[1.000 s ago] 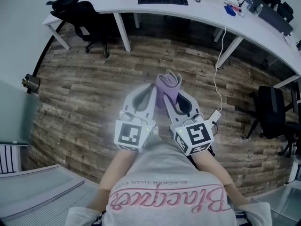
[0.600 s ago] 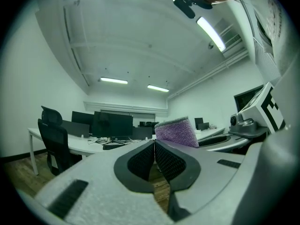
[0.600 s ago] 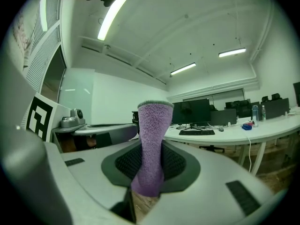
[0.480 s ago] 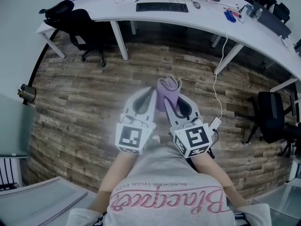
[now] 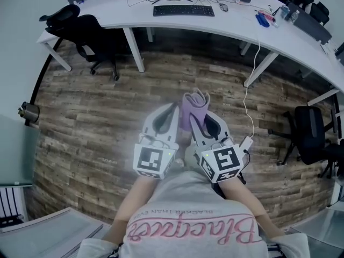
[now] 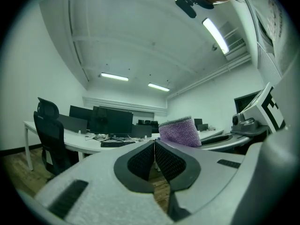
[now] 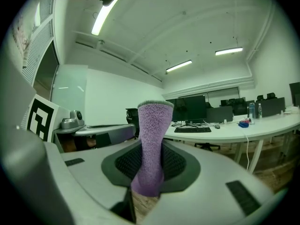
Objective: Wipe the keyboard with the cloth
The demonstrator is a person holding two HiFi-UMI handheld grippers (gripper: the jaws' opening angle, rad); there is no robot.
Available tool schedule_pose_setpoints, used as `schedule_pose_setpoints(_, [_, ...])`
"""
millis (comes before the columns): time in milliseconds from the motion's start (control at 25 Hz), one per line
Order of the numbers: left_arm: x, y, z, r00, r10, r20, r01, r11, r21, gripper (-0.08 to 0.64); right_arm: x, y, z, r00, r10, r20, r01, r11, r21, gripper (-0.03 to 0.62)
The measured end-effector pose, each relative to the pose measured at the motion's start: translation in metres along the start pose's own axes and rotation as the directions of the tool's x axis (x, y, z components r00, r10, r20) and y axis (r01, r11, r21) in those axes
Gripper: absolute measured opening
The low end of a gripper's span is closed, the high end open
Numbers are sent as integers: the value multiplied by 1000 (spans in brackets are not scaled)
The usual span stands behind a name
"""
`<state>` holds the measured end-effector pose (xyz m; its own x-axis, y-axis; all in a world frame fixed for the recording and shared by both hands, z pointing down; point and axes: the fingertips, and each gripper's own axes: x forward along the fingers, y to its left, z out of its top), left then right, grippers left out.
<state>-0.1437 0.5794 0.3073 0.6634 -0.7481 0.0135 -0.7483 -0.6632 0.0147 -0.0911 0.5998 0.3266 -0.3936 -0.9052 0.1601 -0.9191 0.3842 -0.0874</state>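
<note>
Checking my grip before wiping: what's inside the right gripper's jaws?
Only the cloth, upright, clamped by the right gripper. It hides whatever lies between the jaws behind it.

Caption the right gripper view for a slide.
Right gripper clamps a purple cloth upright, with the keyboard on the white desk beyond.

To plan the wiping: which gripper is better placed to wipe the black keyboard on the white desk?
The right gripper: its jaws clamp the purple fuzzy cloth. The left gripper is shut on nothing.
</note>
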Motion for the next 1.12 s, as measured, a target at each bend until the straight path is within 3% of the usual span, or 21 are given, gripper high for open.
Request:
schedule_pose_setpoints(480, [54, 20, -8, 1000, 19, -9, -19, 1000, -8, 5, 40, -46, 2, 1000, 5, 11, -5, 1000, 28, 84])
schedule_pose_setpoints(1120, [196, 60, 1, 998, 57, -1, -57, 998, -6, 5, 144, -152, 27, 996, 84, 2, -84, 996, 27, 84])
